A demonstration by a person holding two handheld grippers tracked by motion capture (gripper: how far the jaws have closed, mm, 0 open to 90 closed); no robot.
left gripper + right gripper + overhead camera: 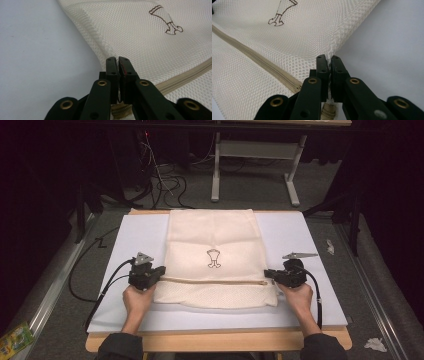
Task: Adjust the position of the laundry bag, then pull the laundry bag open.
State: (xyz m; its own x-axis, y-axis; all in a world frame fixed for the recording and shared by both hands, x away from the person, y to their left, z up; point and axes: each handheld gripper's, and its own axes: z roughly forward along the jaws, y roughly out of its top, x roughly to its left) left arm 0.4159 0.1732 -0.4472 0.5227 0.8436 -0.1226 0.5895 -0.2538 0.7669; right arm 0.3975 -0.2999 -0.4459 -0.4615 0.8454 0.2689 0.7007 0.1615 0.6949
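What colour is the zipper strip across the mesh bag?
Tan-beige zipper strip, slightly darker than the cream mesh bag; clearest in the right gripper view.

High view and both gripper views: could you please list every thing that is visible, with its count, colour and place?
mesh bag: one, cream, middle of the sheet, both side edges pinched
zipper: one, beige, across the bag's near part
printed figure: one, dark outline, bag centre
sheet: one, white, covering the table
table: one, wooden, near edge bare
cables: several, dark, floor beyond the table
left gripper: one, black, shut on the bag's left edge
right gripper: one, black, shut on the bag's right edge
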